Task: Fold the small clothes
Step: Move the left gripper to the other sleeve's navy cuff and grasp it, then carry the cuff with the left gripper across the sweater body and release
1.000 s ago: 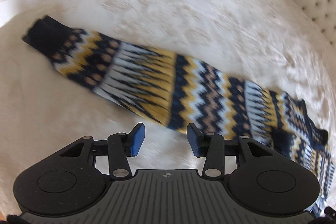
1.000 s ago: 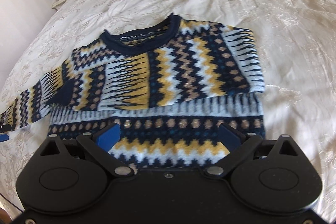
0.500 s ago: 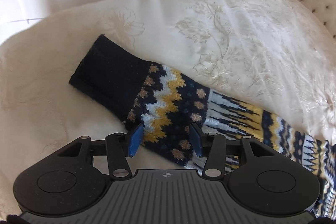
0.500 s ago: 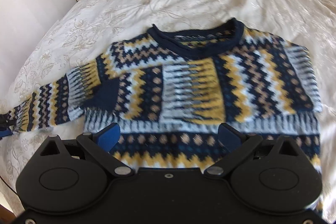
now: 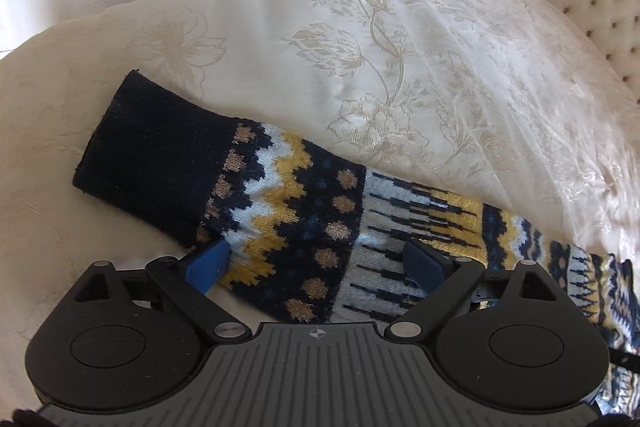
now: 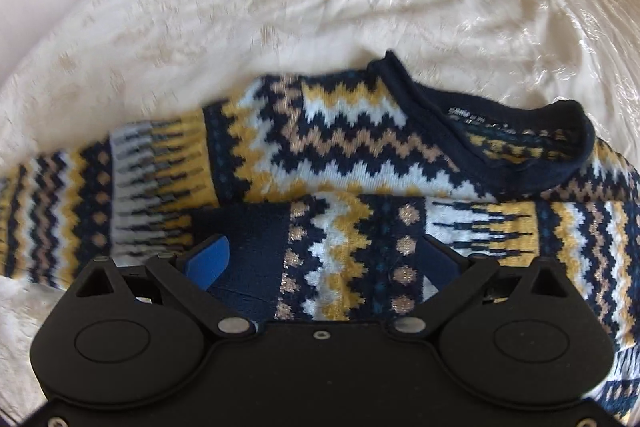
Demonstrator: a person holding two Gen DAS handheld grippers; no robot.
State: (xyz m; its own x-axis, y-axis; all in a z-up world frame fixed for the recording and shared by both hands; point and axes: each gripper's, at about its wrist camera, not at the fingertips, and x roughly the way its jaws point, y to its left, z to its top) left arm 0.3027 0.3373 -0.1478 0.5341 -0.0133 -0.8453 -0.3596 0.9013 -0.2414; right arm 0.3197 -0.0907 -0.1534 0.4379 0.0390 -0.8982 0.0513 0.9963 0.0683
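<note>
spreading wide over the last half second, the left tool (image 5: pixel 316 263) now hangs open above the sweater's outstretched sleeve (image 5: pixel 304 227), its blue pads either side of the patterned stretch just past the dark cuff (image 5: pixel 148 151); a moment ago the jaws were much narrower. the sleeve lies between them but the pads do not look pressed into the knit, so this reads as an opening ahead of a pinch, not a grip. the camera has also slid along the sleeve from its middle out to the cuff end, which suggests this sleeve is the next part to be folded in. the right tool (image 6: pixel 322 259) is open too, holding nothing, and its view has swung sideways across the sweater (image 6: pixel 360 147): a second ago it faced the hem from the front, and now it hovers over the other sleeve, which already lies folded across the chest with its dark cuff (image 6: pixel 244 235) between the jaws, below the navy neckline (image 6: pixel 520 143). the view is blurred, so contact there cannot be judged. the garment lies flat on the cream embroidered bed (image 5: pixel 400 67), one sleeve folded in and one still out.
</note>
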